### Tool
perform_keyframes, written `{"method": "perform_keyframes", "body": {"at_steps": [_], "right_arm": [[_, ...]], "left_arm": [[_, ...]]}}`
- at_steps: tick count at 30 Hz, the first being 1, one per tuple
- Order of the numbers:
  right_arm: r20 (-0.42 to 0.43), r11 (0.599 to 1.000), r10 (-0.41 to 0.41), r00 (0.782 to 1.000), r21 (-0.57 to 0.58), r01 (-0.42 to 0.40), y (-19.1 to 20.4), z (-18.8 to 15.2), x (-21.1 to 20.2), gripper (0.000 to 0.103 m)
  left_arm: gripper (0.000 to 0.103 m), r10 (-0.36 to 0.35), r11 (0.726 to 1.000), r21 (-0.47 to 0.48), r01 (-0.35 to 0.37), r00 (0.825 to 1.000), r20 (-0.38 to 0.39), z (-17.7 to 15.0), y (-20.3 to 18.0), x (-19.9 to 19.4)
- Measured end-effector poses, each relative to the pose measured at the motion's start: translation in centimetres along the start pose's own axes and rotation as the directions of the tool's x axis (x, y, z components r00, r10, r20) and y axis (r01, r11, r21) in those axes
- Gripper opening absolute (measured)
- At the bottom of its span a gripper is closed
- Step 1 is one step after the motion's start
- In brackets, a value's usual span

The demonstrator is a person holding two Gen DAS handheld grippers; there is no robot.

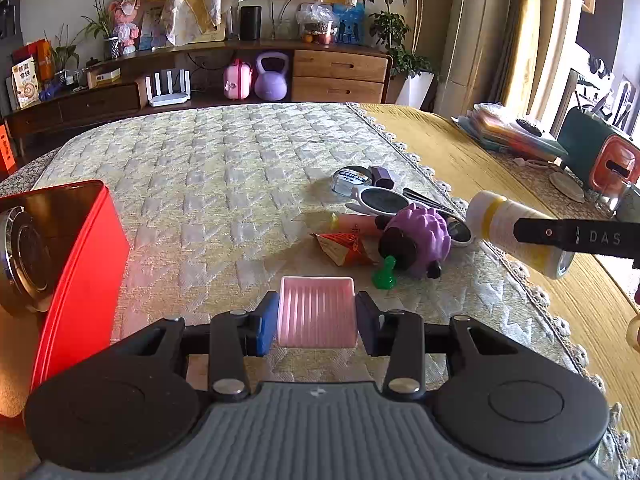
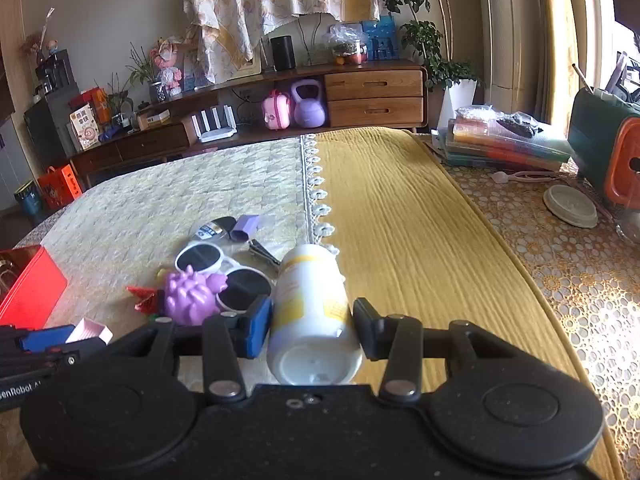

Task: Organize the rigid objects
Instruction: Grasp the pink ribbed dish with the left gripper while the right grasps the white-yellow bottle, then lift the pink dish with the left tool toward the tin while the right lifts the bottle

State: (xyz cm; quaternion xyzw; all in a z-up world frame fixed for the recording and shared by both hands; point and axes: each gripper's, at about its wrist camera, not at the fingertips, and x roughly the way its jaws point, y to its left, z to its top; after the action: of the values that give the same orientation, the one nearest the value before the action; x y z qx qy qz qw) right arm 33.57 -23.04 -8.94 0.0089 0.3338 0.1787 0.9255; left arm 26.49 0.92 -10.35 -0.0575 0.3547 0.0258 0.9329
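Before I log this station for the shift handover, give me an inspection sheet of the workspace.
Surface: pale quilted cloth beside a yellow cloth, both flat.
Job's things: red tin at left, open; pink tray and white bottle both held.
Clutter: sunglasses, purple toy, green piece, orange packet, round tin, bunched together.
Tongs: left tongs shut on the tray; right tongs shut on the bottle.
Cables: pink cord on the lace cloth at right.
Surroundings: wooden sideboard, kettlebell, plants.
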Motion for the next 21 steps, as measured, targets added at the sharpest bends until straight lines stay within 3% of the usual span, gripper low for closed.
{"method": "perform_keyframes", "body": {"at_steps": [9,19,20,21], "right_arm": [[0.013,1.0,0.004,1.0,0.03,-0.005,0.9,-2.3,-5.1,0.044],[0.074,0.997,0.063,0.995,-0.038,-0.061,5.0,-3.0,-11.0,0.039],[0.073,0.996,0.073,0.995,-0.051,-0.069,5.5,-3.0,-11.3,0.03],[0.068,0.996,0.073,0.995,-0.063,-0.069,5.9,-3.0,-11.4,0.007]], "left_arm": [[0.041,-0.018,1.0,-0.02,0.019,1.0,0.019,-0.6,0.5,-4.3],[0.041,-0.033,0.998,-0.045,0.035,0.999,0.04,-1.3,2.0,-9.2],[0.041,-0.034,0.998,-0.049,0.036,0.998,0.044,-1.3,2.2,-9.7],[0.041,-0.033,0.998,-0.052,0.036,0.998,0.048,-1.3,2.5,-10.1]]}}
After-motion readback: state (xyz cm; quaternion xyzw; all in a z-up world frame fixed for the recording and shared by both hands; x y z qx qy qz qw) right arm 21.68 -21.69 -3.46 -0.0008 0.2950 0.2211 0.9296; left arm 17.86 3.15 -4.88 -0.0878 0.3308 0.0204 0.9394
